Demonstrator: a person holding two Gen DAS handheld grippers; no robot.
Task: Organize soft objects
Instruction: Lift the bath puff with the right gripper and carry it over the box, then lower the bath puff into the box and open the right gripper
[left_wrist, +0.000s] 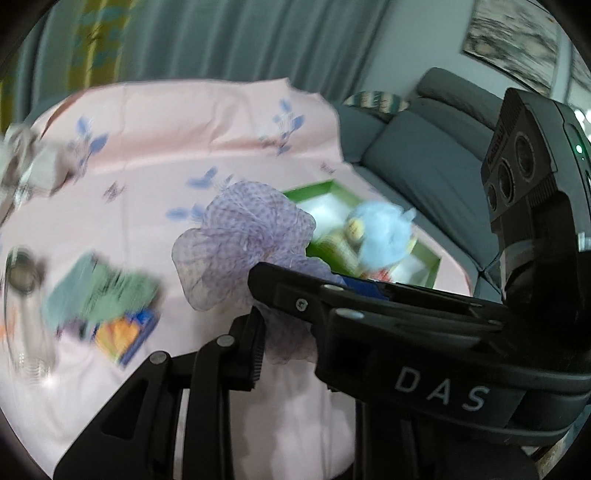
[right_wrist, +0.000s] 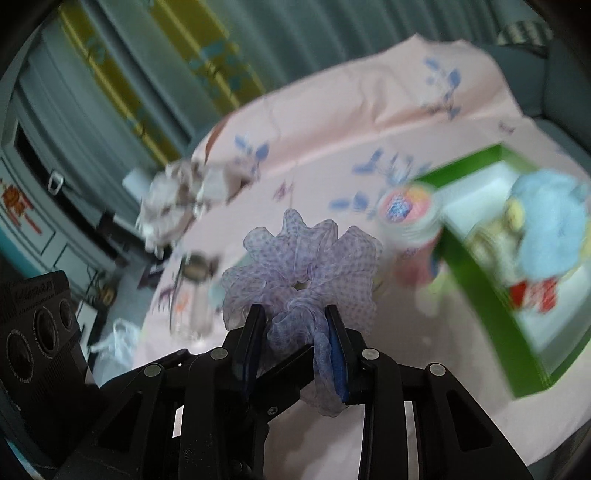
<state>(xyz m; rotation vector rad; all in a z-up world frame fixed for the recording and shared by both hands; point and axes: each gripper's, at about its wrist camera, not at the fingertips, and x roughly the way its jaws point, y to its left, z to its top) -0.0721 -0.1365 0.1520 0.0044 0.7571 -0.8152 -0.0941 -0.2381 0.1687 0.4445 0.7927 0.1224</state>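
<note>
While both our grippers were raised above the pink tablecloth (left_wrist: 155, 155), the lilac dotted scrunchie (right_wrist: 301, 269) hung between them, clear of the cloth. Our right gripper (right_wrist: 295, 321) had its two black fingers pinched on the lower ruffle of the scrunchie, the blue pads pressing the gauzy fabric from either side with only a narrow gap left. Our left gripper (left_wrist: 275, 306) was nearly closed, and a fold of the same scrunchie (left_wrist: 243, 243) was caught at its blue-padded fingertips. In the left wrist view, the other gripper crossed in front, and we could read the white letters "DAS" on its black body. Beyond the scrunchie stood a green-rimmed tray (left_wrist: 430, 260), which held a light blue plush toy (left_wrist: 384, 232) and something red and white that was too blurred to name. A round pink container (right_wrist: 408, 212) stood just beside the tray's near corner. Folded green cloth (left_wrist: 99, 291) lay on an orange and blue packet at the left, its print unreadable. A grey sofa (left_wrist: 424, 162) sat behind the table.
</note>
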